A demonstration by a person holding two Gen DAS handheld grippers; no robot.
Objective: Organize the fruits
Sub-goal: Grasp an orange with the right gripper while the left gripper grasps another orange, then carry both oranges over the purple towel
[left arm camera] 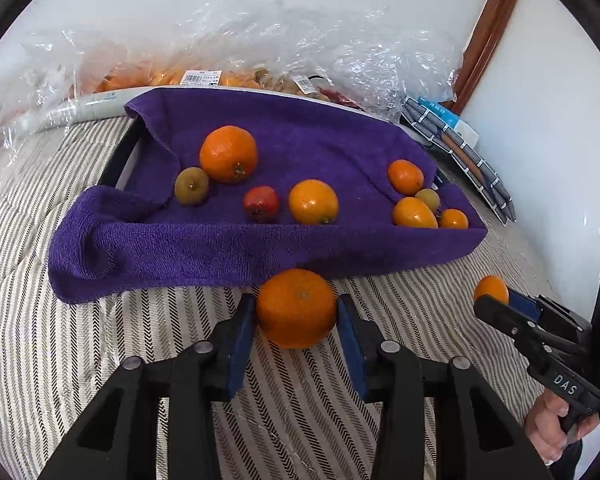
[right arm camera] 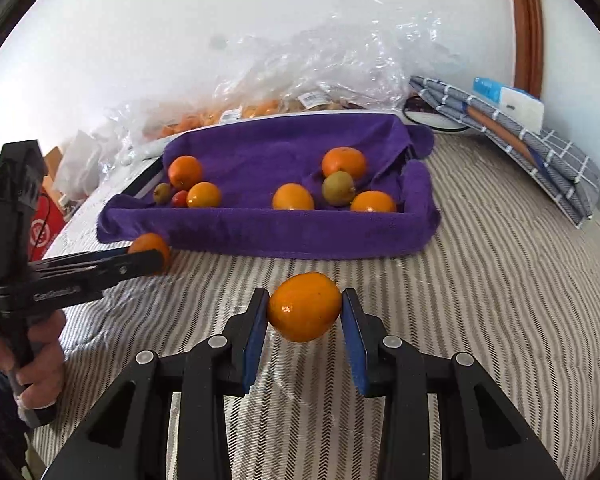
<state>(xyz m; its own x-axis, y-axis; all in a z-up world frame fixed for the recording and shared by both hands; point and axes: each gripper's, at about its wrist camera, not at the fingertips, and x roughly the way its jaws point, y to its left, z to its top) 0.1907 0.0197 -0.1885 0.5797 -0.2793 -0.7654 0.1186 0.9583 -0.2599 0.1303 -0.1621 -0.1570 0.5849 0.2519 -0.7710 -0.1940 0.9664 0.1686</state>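
My left gripper point(left arm camera: 296, 312) is shut on a large orange point(left arm camera: 296, 308), held just in front of the purple-towel-lined tray point(left arm camera: 260, 248). My right gripper point(right arm camera: 305, 308) is shut on a smaller oval orange point(right arm camera: 304, 307), also in front of the tray point(right arm camera: 300, 232). In the left wrist view the right gripper point(left arm camera: 496, 300) shows at right with its orange point(left arm camera: 491, 289). In the right wrist view the left gripper point(right arm camera: 156, 258) shows at left with its orange point(right arm camera: 148, 246). The tray holds several oranges point(left arm camera: 228, 154), a red fruit point(left arm camera: 261, 204) and greenish fruits point(left arm camera: 191, 186).
The tray sits on a striped cloth point(left arm camera: 100, 340). Clear plastic bags with more fruit point(left arm camera: 204, 76) lie behind the tray. Folded grey checked cloths point(right arm camera: 540, 144) lie at the back right. A wall stands behind. A red box point(right arm camera: 46, 224) is at far left.
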